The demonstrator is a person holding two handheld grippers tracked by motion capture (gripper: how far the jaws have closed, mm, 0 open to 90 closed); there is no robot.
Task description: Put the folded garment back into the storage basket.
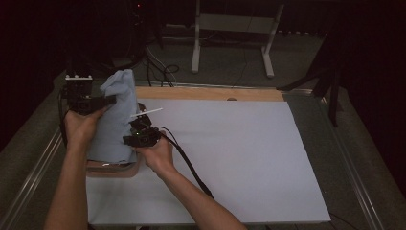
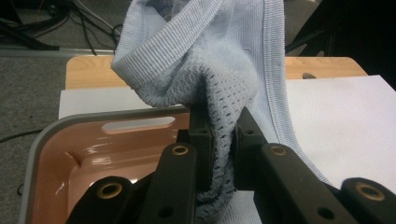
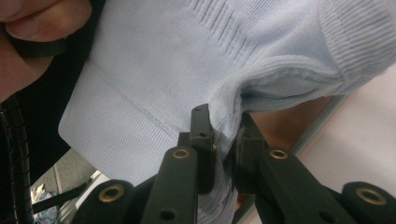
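High view. A person's forearms come in from the bottom edge toward the left side of the table. Left gripper (image 1: 103, 101): held up at the far left, jaws pointing right into a light blue knitted garment (image 1: 115, 120), closed on a fold near its top. Right gripper (image 1: 139, 136): lower and just to the right, pressed against the garment's lower right edge; a black cable (image 1: 189, 165) trails from it back along the forearm. The garment hangs upright between the two grippers, its bottom end down in a pink tub with a grey rim (image 1: 117, 170) that stands at the left edge of a white sheet (image 1: 239, 158). The sheet covers most of a wooden tabletop (image 1: 210, 93), whose bare strip shows along the far side. A grey metal stand (image 1: 230, 33) is on the floor beyond.

Left gripper view. Left gripper (image 2: 223, 140): jaws nearly together, clamped on a bunched openwork part of the garment (image 2: 205, 60), which rises above the jaws with a ribbed hem curling over at the left. The tub (image 2: 93, 149) lies below and left, its pink inside and slot handle visible. The white sheet (image 2: 345, 126) is to the right.

Right gripper view. Right gripper (image 3: 224, 140): jaws nearly together, pinching a ribbed seam of the garment (image 3: 187, 60). The person's hand (image 3: 32, 32) is at the top left corner. Part of the tub (image 3: 289, 126) shows behind the jaws, at the right.
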